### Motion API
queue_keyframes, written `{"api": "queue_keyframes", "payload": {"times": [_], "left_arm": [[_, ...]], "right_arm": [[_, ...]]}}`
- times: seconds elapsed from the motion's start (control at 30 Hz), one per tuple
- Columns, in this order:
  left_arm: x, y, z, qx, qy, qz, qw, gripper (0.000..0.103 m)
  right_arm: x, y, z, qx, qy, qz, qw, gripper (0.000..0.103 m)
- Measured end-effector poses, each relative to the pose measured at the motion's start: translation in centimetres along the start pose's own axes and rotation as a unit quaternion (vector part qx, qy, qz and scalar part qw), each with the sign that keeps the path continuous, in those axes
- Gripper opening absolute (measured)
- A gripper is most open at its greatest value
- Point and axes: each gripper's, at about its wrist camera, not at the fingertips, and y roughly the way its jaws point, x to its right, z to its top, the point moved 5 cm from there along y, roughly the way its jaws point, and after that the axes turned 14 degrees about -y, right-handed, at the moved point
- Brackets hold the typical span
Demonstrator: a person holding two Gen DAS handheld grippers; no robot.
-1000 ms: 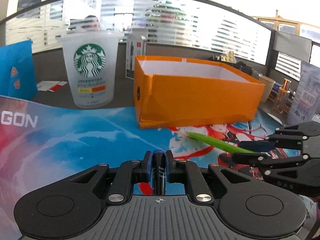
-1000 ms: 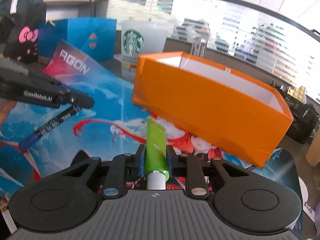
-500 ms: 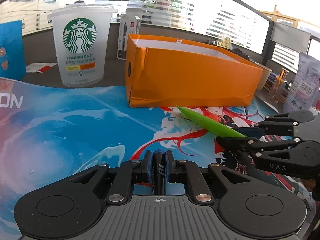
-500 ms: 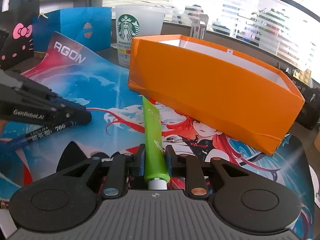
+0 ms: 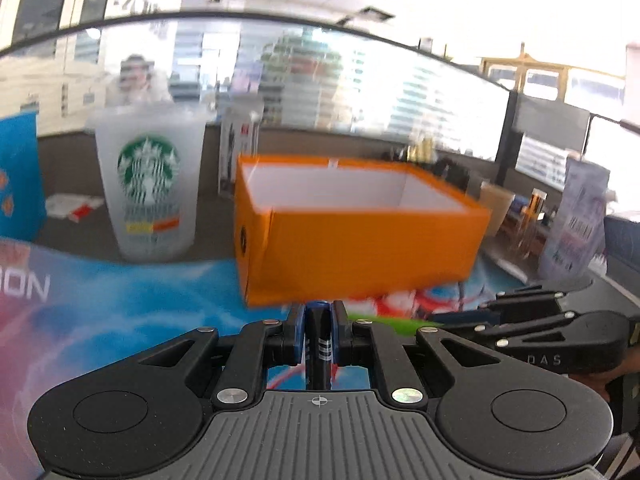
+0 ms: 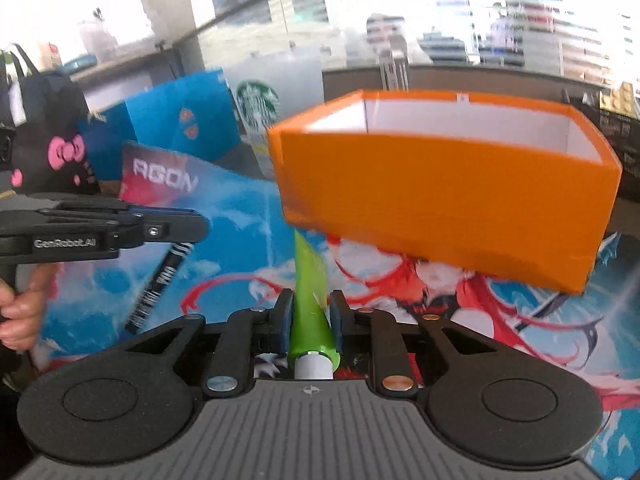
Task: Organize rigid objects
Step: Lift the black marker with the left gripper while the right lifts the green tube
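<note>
Your left tool (image 5: 318,334) is clamped on a dark pen (image 5: 320,344) with a blue end, which sits gripped between its 2 blue pads. In the right wrist view the same pen (image 6: 162,280) hangs slanted down from that tool (image 6: 176,229), its printed barrel above the mat, and your hand (image 6: 18,316) grips the handle at the left edge.

Your right tool (image 6: 310,320) is clamped on a green tube (image 6: 310,304). Its white cap points back toward the camera and its flat tail points toward the orange box. From the left wrist view, only a sliver of the tube (image 5: 392,322) shows beside the right tool (image 5: 460,320).

The orange box (image 5: 360,256) stands open on the worktop, on the far part of a colourful printed mat (image 6: 240,240) marked AGON. Its white inside shows nothing visible. A frosted Starbucks cup (image 5: 150,184) stands upright just left of the box, past the mat's far edge. A blue paper bag (image 6: 180,120) and a black bag with a pink bow (image 6: 60,148) stand at the worktop's far left. Both views are blurred.
</note>
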Motion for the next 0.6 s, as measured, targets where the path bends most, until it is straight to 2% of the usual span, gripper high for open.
{"api": "queue_keyframes", "payload": {"times": [0.2,0.47,0.57,0.6], "left_arm": [[1.8,-0.6,2.2,0.035,0.015,-0.023,0.9990,0.011],[2.1,-0.3,2.3,0.036,0.013,-0.033,0.9987,0.011],[1.9,-0.5,2.2,0.037,0.009,-0.035,0.9987,0.011],[1.8,-0.6,2.2,0.037,0.008,-0.036,0.9986,0.011]], "right_arm": [[0.2,-0.4,2.0,0.020,-0.015,-0.011,1.000,0.004],[-0.8,2.0,1.0,-0.012,-0.040,-0.010,0.999,0.003],[-1.0,2.2,0.8,-0.005,-0.025,0.006,1.000,0.009],[-1.3,2.1,1.0,0.004,-0.028,0.009,1.000,0.022]]}}
